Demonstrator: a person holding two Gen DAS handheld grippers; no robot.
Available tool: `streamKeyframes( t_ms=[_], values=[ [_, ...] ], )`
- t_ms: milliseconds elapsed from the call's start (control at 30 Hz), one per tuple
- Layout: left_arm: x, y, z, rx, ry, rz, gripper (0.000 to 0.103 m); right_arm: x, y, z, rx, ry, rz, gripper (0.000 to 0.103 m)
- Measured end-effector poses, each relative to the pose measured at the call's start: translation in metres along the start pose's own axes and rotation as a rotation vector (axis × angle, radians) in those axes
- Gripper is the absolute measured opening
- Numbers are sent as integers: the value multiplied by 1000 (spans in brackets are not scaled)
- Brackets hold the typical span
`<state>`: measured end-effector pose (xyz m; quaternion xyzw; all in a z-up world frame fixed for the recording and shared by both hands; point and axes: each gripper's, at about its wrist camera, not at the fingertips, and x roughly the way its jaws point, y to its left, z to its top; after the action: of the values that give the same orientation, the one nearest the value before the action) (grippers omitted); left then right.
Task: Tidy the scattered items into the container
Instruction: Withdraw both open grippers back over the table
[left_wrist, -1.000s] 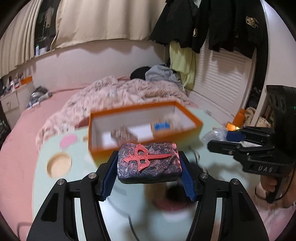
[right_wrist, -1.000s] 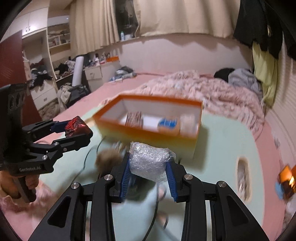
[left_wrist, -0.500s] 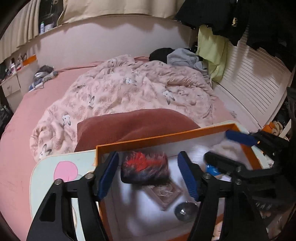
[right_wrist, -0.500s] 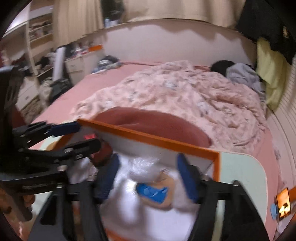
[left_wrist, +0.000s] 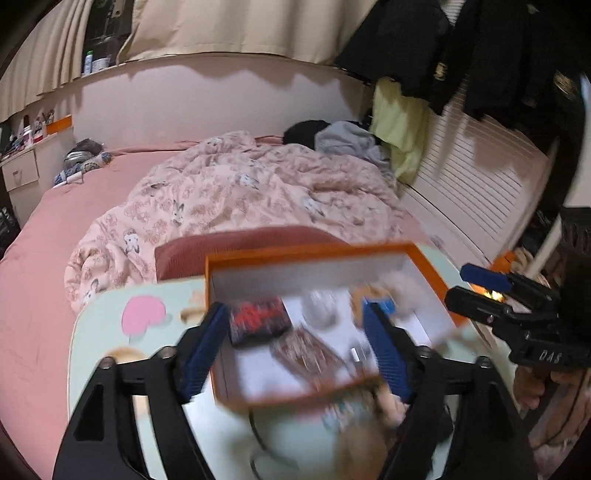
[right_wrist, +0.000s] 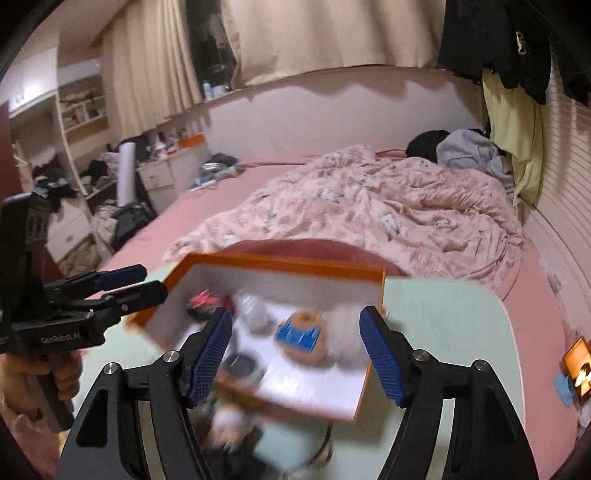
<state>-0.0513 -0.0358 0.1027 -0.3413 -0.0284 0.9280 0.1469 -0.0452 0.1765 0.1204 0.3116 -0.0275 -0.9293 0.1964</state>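
An orange box with a white inside stands on the pale green table. In it lie the dark case with a red emblem, a silvery wrapped bundle, a blue-and-tan item and other small things. My left gripper is open and empty, above the box's near edge. My right gripper is open and empty over the box. Each gripper shows in the other's view, the right one and the left one.
Blurred loose items and a dark cable lie on the table in front of the box. A dark red cushion and a bed with a pink quilt lie beyond the table. Cluttered shelves stand at the left.
Both grippers have opened. The dark case left my left gripper and the silvery bundle left my right gripper; both now lie in the box. Both grippers have pulled back from it.
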Motion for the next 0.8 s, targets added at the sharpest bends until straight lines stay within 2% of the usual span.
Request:
streamKeyframes(
  t_ms=[100, 167, 267, 333, 433, 500, 533, 567, 633, 800],
  values=[
    [-20, -13, -35, 43, 37, -6, 80, -20, 6, -32, -27, 38, 13, 75],
    [-26, -18, -65, 66, 76, 13, 80, -27, 8, -59, -51, 70, -13, 75],
    [-24, -22, -103, 116, 137, 120, 80, -29, 7, -94, -75, 123, -79, 75],
    [-21, -23, -121, 129, 149, 168, 80, -26, 8, -109, -107, 152, -113, 75],
    [-12, -24, -134, 97, 156, 140, 83, -19, 7, -122, -118, 176, -135, 76],
    [-12, -21, -138, 62, 137, 120, 87, -14, 7, -129, -125, 184, -159, 80],
    [-13, -20, -139, 57, 124, 125, 88, -13, 8, -131, -133, 181, -174, 91],
    [-13, -20, -141, 55, 108, 128, 91, -12, 9, -134, -133, 178, -178, 97],
    [-11, -23, -143, 48, 92, 134, 103, -12, 8, -137, -136, 169, -178, 98],
    [-9, -24, -146, 49, 69, 136, 103, -11, 6, -138, -135, 170, -175, 102]
  ],
)
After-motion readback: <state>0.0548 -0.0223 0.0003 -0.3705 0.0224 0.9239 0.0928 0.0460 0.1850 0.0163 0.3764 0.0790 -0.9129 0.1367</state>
